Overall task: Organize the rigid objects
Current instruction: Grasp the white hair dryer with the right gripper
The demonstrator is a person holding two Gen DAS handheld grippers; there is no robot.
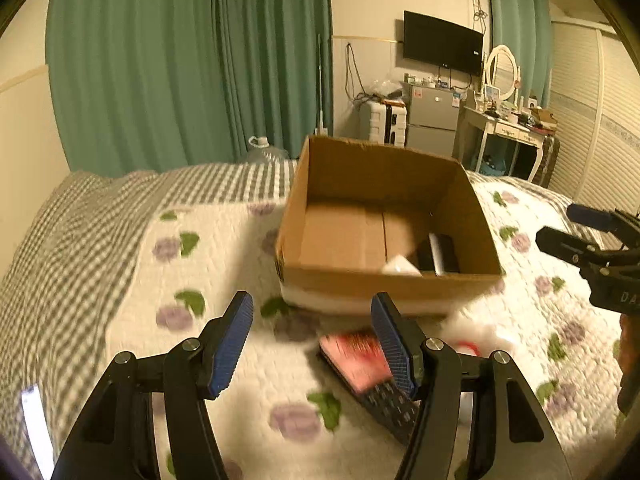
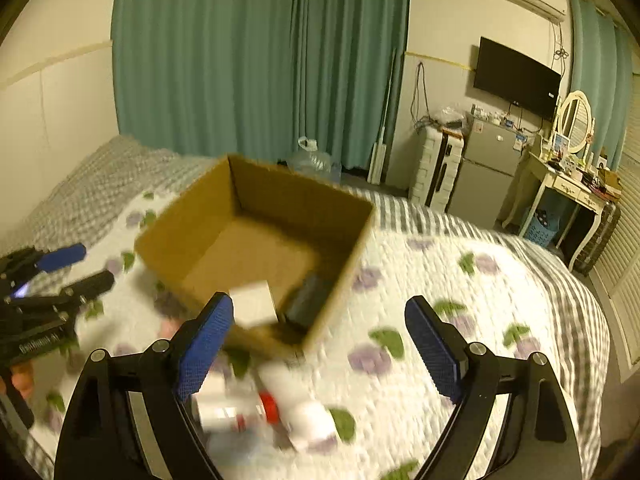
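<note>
An open cardboard box (image 1: pixel 392 280) stands on the bed; it also shows in the right wrist view (image 2: pixel 172 256). Inside lie a white box (image 1: pixel 400 266) (image 2: pixel 254 304) and a dark flat object (image 1: pixel 438 254) (image 2: pixel 310 296). My left gripper (image 1: pixel 312 340) is open and empty, just short of the box. A pink-red book (image 1: pixel 354 358) on a dark patterned item (image 1: pixel 386 404) lies by its right finger. My right gripper (image 2: pixel 318 344) is open and empty above white bottles with a red cap (image 2: pixel 268 408). Each gripper shows in the other's view: right (image 1: pixel 560 228), left (image 2: pixel 80 266).
The bed has a white floral quilt (image 1: pixel 224 264) and a grey checked blanket (image 1: pixel 80 240). Green curtains (image 1: pixel 180 60), a water jug (image 1: pixel 264 152), a suitcase, a small fridge (image 1: pixel 432 120) and a dressing table (image 1: pixel 512 128) stand beyond the bed.
</note>
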